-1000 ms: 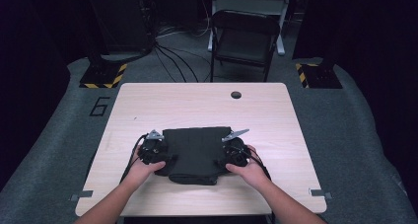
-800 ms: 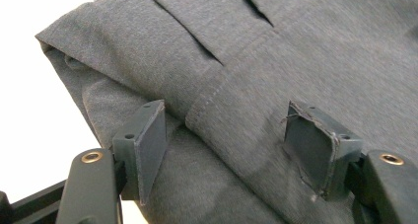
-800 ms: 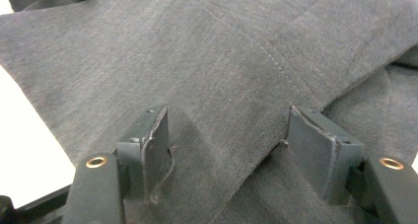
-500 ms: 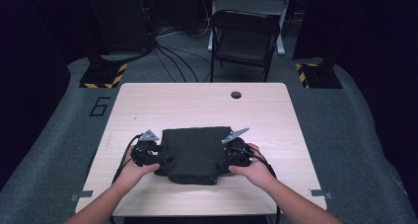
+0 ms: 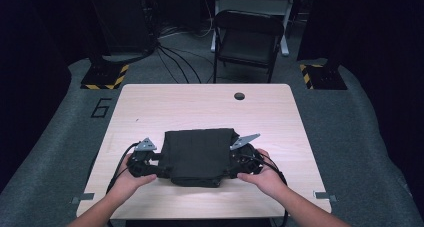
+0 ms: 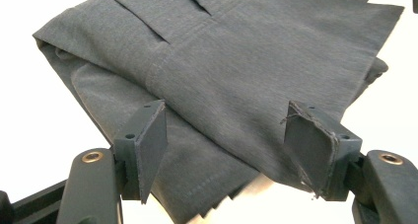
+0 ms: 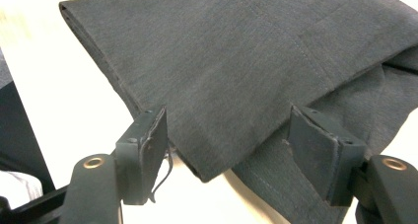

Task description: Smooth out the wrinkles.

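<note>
A folded dark grey garment (image 5: 197, 154) lies on the light wooden table (image 5: 200, 107), near its front edge. My left gripper (image 5: 156, 163) sits at the garment's left edge and my right gripper (image 5: 235, 162) at its right edge, each held in a hand. In the left gripper view the jaws (image 6: 229, 150) stand wide apart, with the garment (image 6: 246, 61) just past and below them, and the pads (image 6: 150, 150) touch no cloth. In the right gripper view the jaws (image 7: 229, 150) are equally wide over a folded corner of the garment (image 7: 236, 51), with no pad pressing on it.
A small round hole (image 5: 239, 95) is in the table's far side. A dark folding chair (image 5: 250, 37) stands behind the table. Stands with yellow-and-black striped bases (image 5: 105, 77) (image 5: 320, 74) flank it on the grey floor, with cables between them.
Both hands have drawn back slightly toward the near edge and outward, lifting a little. The garment has stayed in place.
</note>
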Motion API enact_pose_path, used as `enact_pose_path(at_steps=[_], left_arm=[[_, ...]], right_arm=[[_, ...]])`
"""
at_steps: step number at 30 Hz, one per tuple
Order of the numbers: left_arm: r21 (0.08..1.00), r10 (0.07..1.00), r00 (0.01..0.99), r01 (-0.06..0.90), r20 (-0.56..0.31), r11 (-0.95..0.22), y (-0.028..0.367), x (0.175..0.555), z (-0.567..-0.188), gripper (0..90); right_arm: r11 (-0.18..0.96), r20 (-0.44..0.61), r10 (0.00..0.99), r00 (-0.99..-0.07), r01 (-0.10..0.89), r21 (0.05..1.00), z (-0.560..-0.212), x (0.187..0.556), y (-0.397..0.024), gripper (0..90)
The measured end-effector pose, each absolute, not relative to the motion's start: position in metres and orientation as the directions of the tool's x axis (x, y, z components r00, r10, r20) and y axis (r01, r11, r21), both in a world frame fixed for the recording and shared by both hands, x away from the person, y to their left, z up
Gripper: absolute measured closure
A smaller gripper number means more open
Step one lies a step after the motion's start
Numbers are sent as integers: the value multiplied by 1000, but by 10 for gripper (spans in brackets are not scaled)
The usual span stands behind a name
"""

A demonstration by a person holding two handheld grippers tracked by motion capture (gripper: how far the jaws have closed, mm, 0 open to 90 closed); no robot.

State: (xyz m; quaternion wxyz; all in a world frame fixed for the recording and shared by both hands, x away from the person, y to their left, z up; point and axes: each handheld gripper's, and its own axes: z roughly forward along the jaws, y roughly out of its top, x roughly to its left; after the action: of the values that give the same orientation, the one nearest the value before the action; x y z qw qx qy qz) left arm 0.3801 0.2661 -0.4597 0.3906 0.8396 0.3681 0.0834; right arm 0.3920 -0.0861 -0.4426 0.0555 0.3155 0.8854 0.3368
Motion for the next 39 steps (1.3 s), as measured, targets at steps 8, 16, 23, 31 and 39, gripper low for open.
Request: enact_pose_path(at_steps=[8, 16, 23, 31, 39], left_arm=[[718, 694, 700, 570, -170, -399, 277, 366, -459, 327], [745, 737, 650, 583, -188, -324, 299, 348, -460, 327], [756, 768, 605, 599, -211, -264, 317, 334, -467, 327], [755, 808, 550, 617, -212, -222, 333, 316, -483, 326], [752, 832, 517, 626, -203, -205, 340, 308, -497, 326]], right_arm=[[557, 104, 611, -785, 520, 648, -440, 381, -100, 314], [539, 94, 637, -765, 530, 655, -443, 369, -118, 314], [509, 87, 663, -744, 533, 676, -446, 358, -132, 314], [465, 85, 701, -708, 545, 698, -454, 348, -150, 313], [390, 117, 746, -655, 573, 721, -461, 344, -163, 313]])
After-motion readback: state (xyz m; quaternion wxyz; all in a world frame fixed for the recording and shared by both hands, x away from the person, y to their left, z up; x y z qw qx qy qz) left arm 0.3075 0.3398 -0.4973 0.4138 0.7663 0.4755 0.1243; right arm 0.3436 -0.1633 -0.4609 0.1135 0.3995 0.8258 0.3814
